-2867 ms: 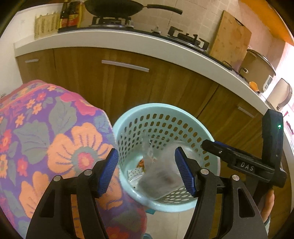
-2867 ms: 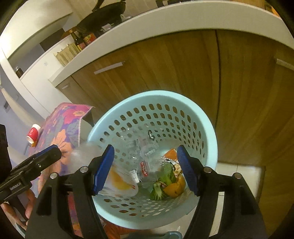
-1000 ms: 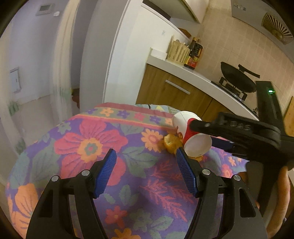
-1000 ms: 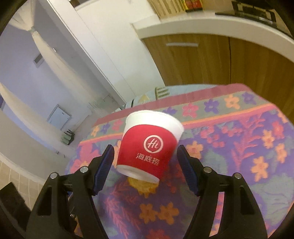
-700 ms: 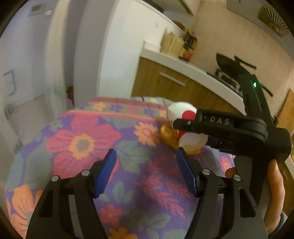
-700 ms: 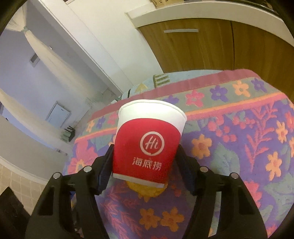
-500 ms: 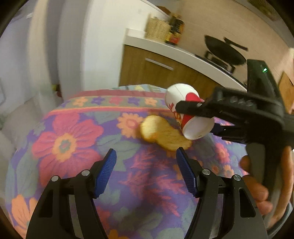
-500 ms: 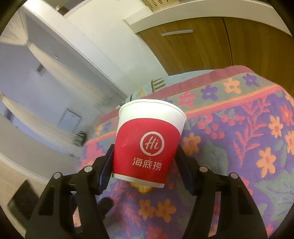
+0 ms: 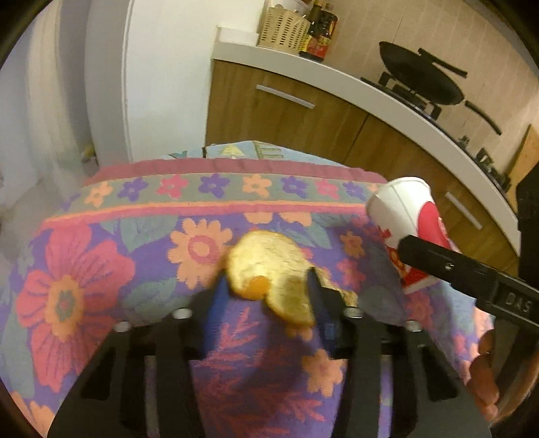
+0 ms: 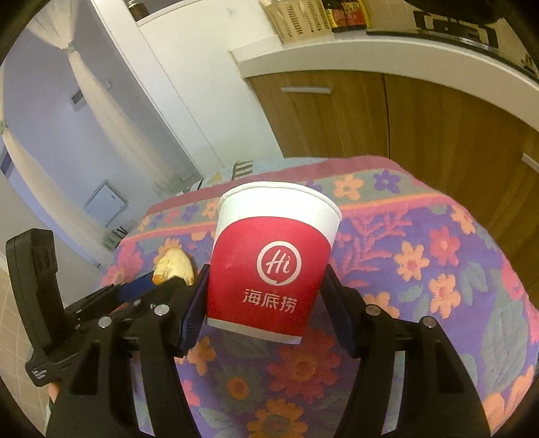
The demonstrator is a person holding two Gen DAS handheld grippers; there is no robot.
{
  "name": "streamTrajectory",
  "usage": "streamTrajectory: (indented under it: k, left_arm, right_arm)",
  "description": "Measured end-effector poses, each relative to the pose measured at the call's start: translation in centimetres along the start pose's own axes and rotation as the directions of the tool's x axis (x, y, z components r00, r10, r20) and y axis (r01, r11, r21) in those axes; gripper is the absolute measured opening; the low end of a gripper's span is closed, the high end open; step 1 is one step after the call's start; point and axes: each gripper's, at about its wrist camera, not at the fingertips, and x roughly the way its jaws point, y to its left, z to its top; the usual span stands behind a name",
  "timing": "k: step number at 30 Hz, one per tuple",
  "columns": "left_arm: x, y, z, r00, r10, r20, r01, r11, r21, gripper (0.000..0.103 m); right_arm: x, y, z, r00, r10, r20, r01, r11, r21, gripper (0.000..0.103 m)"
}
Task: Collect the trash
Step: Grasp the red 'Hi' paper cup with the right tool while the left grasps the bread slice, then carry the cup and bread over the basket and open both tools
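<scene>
A red and white paper cup [image 10: 271, 259] stands between the jaws of my right gripper [image 10: 266, 303], which is shut on it over the floral tablecloth [image 10: 421, 269]. The cup also shows in the left wrist view [image 9: 409, 229], at the right, held tilted. An orange peel [image 9: 269, 273] lies on the cloth, and my left gripper [image 9: 267, 293] is shut on it, its blue pads against both sides. In the right wrist view the peel [image 10: 173, 264] sits at the left gripper's tips, left of the cup.
The floral cloth [image 9: 134, 242] covers a small table. Behind it run wooden kitchen cabinets [image 9: 303, 111] under a white counter [image 9: 370, 91] with a black wok [image 9: 421, 77], bottles and a basket [image 9: 283, 25]. A white fridge side [image 9: 161, 67] stands at the left.
My left gripper has moved forward onto the orange peel and closed on it. My right gripper closed on the cup earlier and still holds it, now shifted to the right of the peel.
</scene>
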Motion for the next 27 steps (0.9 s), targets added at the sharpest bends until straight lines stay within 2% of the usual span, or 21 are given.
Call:
streamTrajectory:
  k: [1, 2, 4, 8, 11, 16, 21, 27]
  left_arm:
    - [0.1, 0.0, 0.0, 1.000, 0.005, 0.002, -0.005, 1.000, 0.000, 0.021]
    - [0.1, 0.1, 0.0, 1.000, -0.003, -0.003, 0.003, 1.000, -0.004, 0.014]
    - [0.0, 0.0, 0.0, 1.000, 0.003, 0.005, -0.003, 1.000, -0.003, 0.012]
    - [-1.0, -0.9, -0.7, 0.999, 0.022, 0.027, -0.023, 0.999, 0.027, 0.010]
    - [-1.9, -1.8, -1.5, 0.999, 0.000, 0.034, -0.001, 0.999, 0.038, 0.010]
    - [-3.7, -4.4, -2.6, 0.997, -0.059, 0.058, 0.056, 0.997, 0.051, 0.010]
    - [-4.2, -8.2, -3.8, 0.991, -0.123, 0.045, 0.119, 0.990, 0.071, 0.010]
    - [-4.3, -14.1, -4.8, 0.979, -0.201, 0.032, 0.196, 0.973, 0.125, 0.010]
  right_arm:
    - [-0.1, -0.1, 0.0, 1.000, 0.001, 0.003, -0.001, 1.000, 0.003, 0.060]
    - [-0.3, -0.2, 0.1, 1.000, -0.002, 0.009, 0.001, 1.000, 0.002, 0.060]
    - [-0.7, -0.4, 0.2, 1.000, -0.005, 0.020, 0.005, 1.000, 0.001, 0.060]
    - [-1.9, -0.7, -0.3, 1.000, 0.002, 0.026, -0.002, 1.000, 0.007, 0.060]
    - [-3.5, -0.7, -1.2, 0.999, -0.011, 0.046, 0.011, 1.000, -0.012, 0.060]
    - [-7.6, -1.4, -3.4, 0.993, -0.055, 0.108, 0.060, 0.997, -0.047, 0.060]
    - [-11.4, -3.4, -5.7, 0.979, -0.115, 0.166, 0.127, 0.990, -0.064, 0.060]
    - [-15.5, -8.1, -8.6, 0.960, -0.194, 0.200, 0.201, 0.979, -0.016, 0.060]
